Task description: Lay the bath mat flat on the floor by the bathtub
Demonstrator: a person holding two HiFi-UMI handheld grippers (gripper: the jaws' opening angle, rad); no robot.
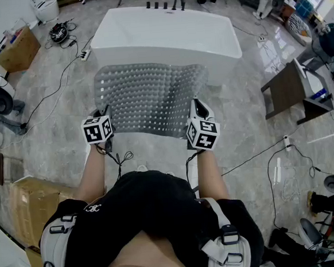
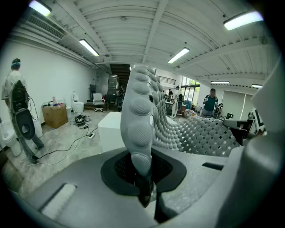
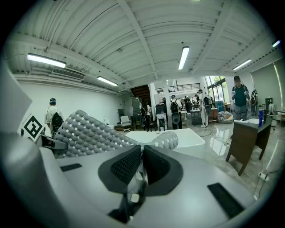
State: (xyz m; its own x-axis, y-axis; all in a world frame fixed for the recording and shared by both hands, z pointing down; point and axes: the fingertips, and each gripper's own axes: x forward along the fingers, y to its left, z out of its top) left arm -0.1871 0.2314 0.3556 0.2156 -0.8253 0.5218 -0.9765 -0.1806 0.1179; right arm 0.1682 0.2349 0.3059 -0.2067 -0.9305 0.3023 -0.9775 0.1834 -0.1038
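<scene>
A grey bubbled bath mat (image 1: 147, 97) hangs stretched between my two grippers, above the floor in front of the white bathtub (image 1: 165, 35). My left gripper (image 1: 104, 122) is shut on the mat's near left corner; in the left gripper view the mat's edge (image 2: 139, 120) rises from between the pads. My right gripper (image 1: 197, 117) is shut on the near right corner, and in the right gripper view the mat (image 3: 89, 131) spreads left from the closed pads (image 3: 127, 164). The far edge of the mat sags toward the tub.
A dark wooden stool (image 1: 287, 92) stands right of the tub. Cardboard boxes (image 1: 16, 50) sit at the left, with cables (image 1: 54, 90) across the marble floor. Several people (image 3: 178, 109) stand far off in the hall.
</scene>
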